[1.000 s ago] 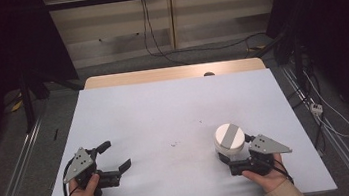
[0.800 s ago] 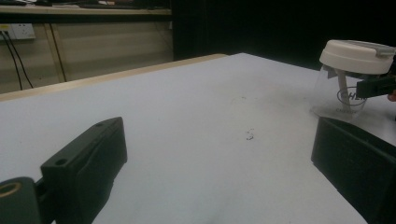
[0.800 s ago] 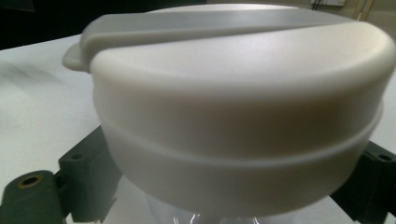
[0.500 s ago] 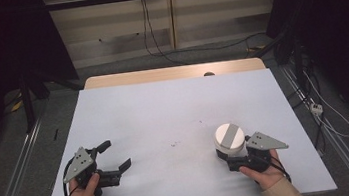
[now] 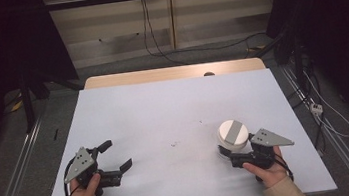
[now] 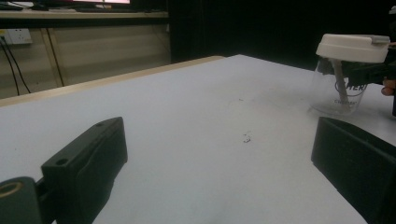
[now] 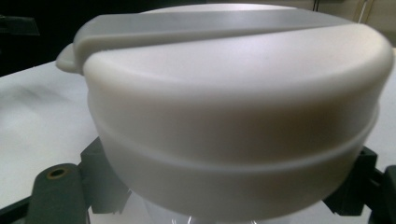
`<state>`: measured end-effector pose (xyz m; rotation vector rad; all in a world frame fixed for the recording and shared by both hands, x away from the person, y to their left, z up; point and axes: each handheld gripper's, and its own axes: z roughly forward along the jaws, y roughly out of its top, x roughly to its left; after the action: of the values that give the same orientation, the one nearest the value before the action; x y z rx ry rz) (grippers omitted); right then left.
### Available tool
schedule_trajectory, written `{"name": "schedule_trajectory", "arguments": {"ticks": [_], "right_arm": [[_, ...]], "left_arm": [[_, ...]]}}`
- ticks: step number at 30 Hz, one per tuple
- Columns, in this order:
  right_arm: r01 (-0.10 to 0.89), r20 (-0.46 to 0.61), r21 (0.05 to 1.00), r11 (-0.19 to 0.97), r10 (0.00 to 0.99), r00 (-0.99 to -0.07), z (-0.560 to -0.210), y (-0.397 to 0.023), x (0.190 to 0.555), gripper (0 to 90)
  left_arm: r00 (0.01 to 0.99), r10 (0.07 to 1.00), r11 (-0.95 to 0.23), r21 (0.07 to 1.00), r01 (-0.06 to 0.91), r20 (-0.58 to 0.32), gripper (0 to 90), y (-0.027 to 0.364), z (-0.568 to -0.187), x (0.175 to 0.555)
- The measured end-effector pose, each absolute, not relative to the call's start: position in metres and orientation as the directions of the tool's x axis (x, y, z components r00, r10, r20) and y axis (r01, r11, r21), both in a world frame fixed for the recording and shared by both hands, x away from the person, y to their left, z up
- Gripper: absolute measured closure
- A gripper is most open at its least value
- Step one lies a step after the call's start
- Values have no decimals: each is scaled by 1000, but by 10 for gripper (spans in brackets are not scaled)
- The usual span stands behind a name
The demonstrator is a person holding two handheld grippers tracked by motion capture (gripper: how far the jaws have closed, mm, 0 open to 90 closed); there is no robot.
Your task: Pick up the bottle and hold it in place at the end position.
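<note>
Now the cup (image 5: 232,141), a clear one with a white lid (image 5: 232,132) crossed by a grey strip, stands upright on the table (image 5: 164,114) near its right front corner, and the right gripper (image 5: 234,159) has just closed its jaws on the clear body under the lid; a second ago they stood wide around it, now they are clamped on it. That reads as the grasp made, so a lift or a carry looks like the next thing, though the cup is not yet off the surface. In the right gripper view the lid (image 7: 233,107) looms close, with the dark jaws either side below its rim. In the left gripper view the cup (image 6: 348,77) has a straw-like stick inside and dark lettering on the clear wall, too small and half hidden to read. Over by the left front corner, the left gripper (image 5: 114,158) rests on the table, jaws well apart with nothing between them. A small dark mark (image 5: 173,143) sits mid-table.
</note>
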<state>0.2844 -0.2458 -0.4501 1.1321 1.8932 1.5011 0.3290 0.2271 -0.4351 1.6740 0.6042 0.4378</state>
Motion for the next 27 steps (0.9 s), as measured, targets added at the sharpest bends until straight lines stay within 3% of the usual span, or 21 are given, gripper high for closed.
{"name": "schedule_trajectory", "arguments": {"ticks": [27], "right_arm": [[241,61,965,108,797,-601,-430,-209,315,185]], "left_arm": [[799,601,-132,981,141,-34,33,224,-435,331]]}}
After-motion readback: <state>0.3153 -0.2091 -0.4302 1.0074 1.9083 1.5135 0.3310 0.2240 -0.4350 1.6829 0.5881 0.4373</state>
